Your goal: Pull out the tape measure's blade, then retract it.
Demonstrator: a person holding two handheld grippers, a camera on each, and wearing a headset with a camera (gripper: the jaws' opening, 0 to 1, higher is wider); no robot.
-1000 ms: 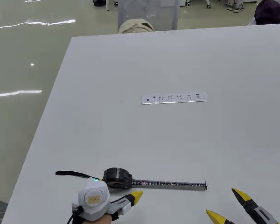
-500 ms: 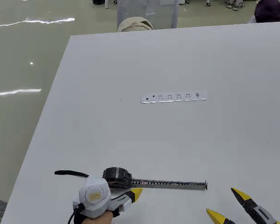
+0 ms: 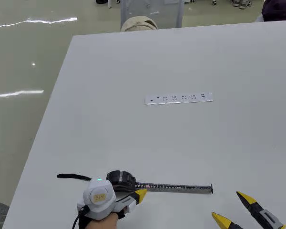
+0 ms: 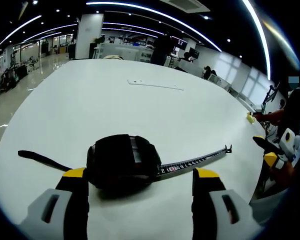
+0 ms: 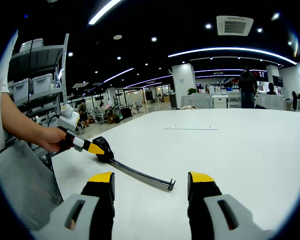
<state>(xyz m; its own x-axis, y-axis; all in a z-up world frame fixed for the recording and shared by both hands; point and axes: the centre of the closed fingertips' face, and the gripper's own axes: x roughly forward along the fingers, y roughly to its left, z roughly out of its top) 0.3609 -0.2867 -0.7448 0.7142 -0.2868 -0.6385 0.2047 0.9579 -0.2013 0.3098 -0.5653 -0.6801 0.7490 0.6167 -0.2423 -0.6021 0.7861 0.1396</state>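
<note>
Left hand-held gripper [image 4: 140, 173] gapes around tape measure [image 4: 121, 159]; power strip [image 3: 178, 98] lies well beyond.

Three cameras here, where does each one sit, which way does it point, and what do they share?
Left gripper view: rides the left gripper, looking along its open jaws at the black tape measure on the white table.
Right gripper view: rides the right gripper, facing the blade's hook; a hand holds the left gripper at left.
Head view: on the headset, looking forward and down; both grippers at bottom.
Shared: all three show the tape measure and the white power strip.
</note>
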